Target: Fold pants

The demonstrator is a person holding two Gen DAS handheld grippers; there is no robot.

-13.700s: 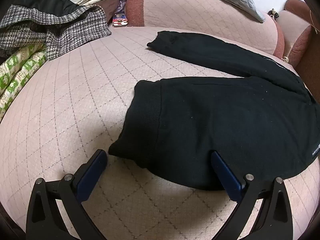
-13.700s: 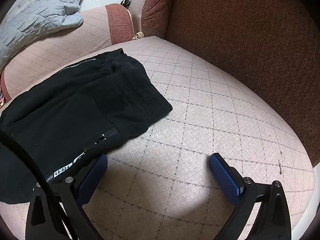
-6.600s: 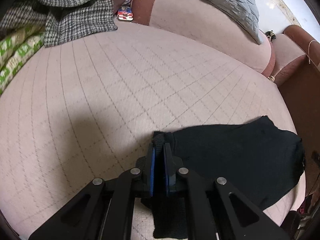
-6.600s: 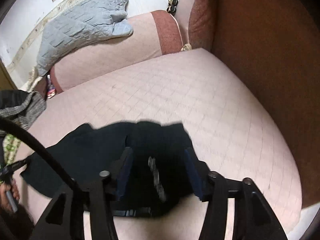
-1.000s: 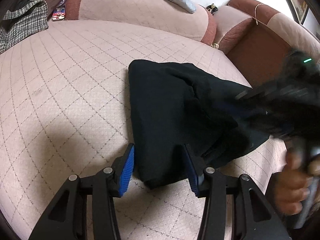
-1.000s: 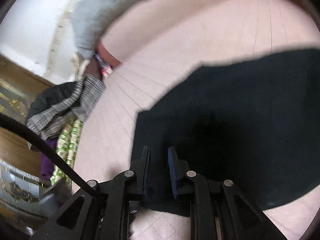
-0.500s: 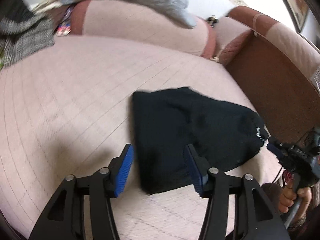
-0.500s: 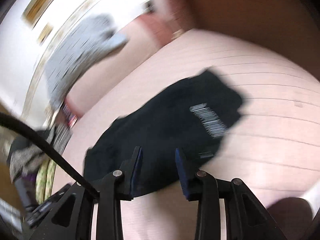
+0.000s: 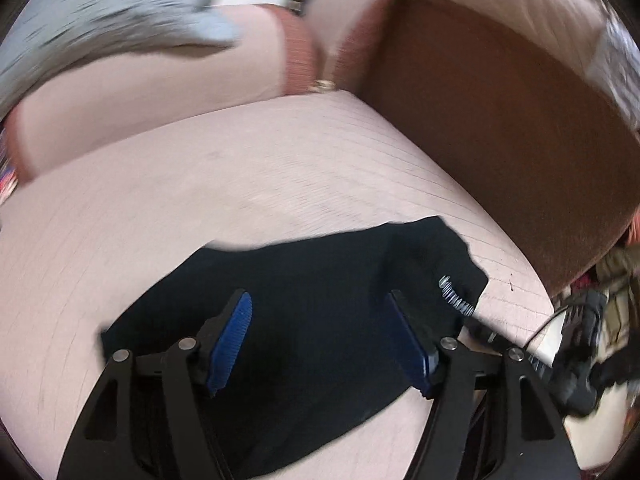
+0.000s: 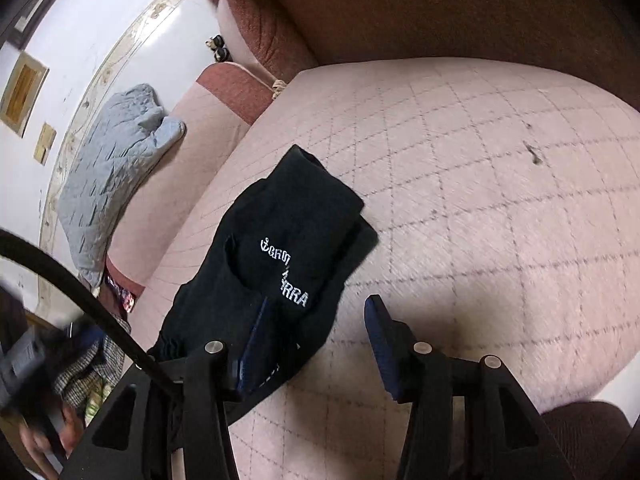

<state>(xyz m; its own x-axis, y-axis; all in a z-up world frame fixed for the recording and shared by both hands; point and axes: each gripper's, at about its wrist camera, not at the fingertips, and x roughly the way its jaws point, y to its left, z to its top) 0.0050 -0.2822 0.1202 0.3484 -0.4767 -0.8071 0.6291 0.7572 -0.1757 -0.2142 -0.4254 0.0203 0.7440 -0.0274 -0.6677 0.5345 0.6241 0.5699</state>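
The black pants [image 10: 288,264] are lying folded into a compact bundle on the quilted sofa seat [image 10: 500,200], toward its front edge, lettering upward; the release is best being finished by both tools being drawn clear without the layers being snagged; the left gripper [image 9: 320,336] and right gripper [image 10: 316,340] are being opened, nothing being pinched; no containers are being shown.
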